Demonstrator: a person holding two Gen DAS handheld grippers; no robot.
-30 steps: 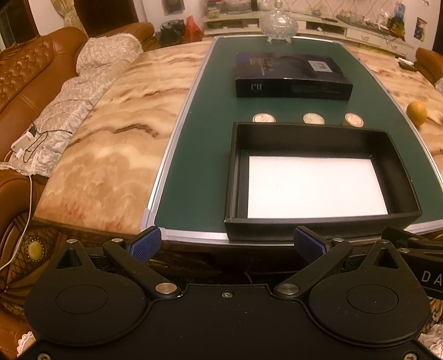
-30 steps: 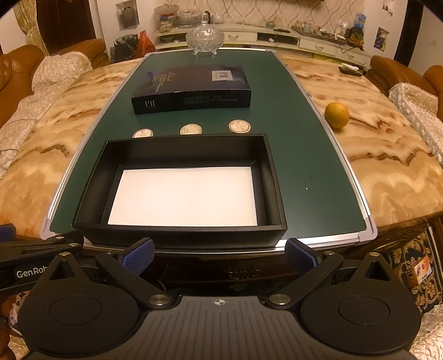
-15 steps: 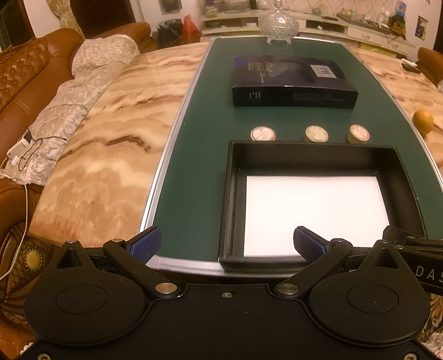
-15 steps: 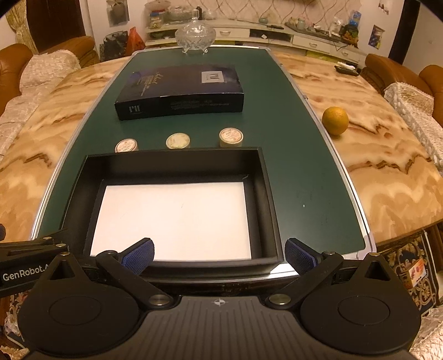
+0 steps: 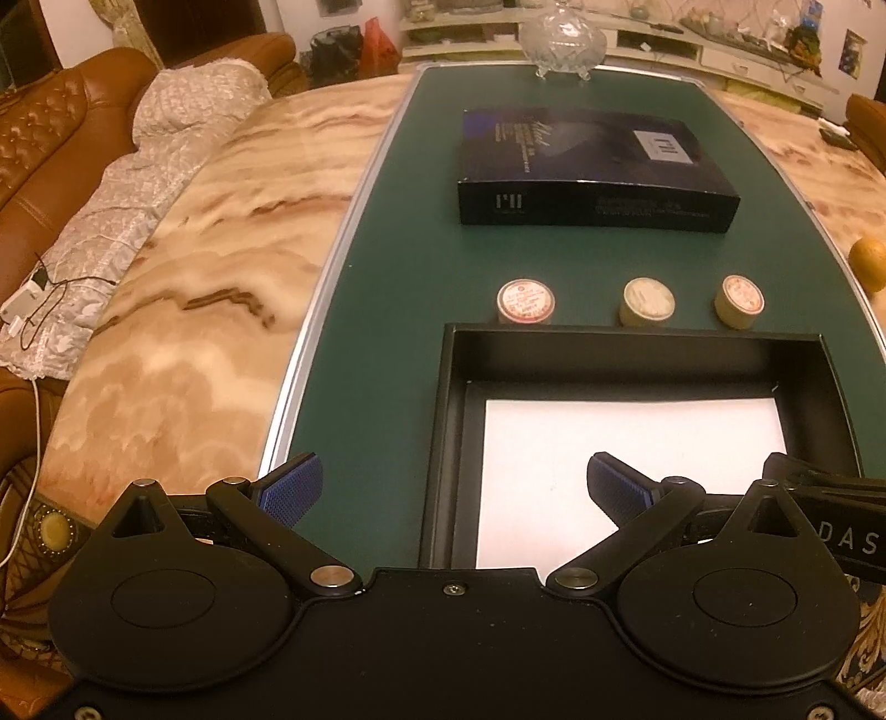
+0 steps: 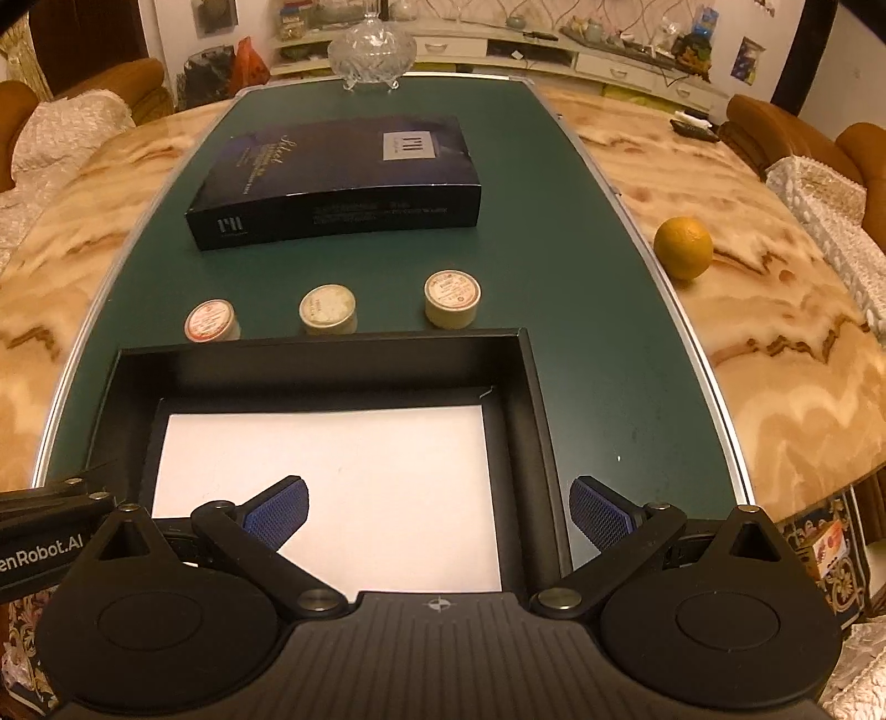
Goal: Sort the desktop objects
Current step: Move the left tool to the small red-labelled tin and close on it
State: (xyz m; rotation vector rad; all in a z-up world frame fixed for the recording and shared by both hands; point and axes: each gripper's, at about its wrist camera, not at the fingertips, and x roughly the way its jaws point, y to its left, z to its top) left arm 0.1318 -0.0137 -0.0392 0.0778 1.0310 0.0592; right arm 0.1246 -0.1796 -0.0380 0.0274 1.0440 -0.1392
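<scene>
An open black box (image 5: 454,421) (image 6: 531,399) with a white liner lies on the green mat. Three small round tins stand in a row just behind it: left tin (image 5: 525,300) (image 6: 211,321), middle tin (image 5: 648,301) (image 6: 328,308), right tin (image 5: 739,302) (image 6: 452,298). A dark lid box (image 5: 592,171) (image 6: 338,177) lies farther back. My left gripper (image 5: 451,487) is open and empty over the box's near left wall. My right gripper (image 6: 437,509) is open and empty over the box's near right part.
The green mat (image 6: 598,343) lies on a marble table (image 5: 183,288). An orange (image 6: 683,246) (image 5: 869,263) sits on the marble at the right. A glass lidded bowl (image 6: 371,50) (image 5: 563,39) stands at the mat's far end. Sofas flank the table.
Both grippers have moved forward over the table edge and now hang over the near part of the black box. Both stay open. No object has moved.
</scene>
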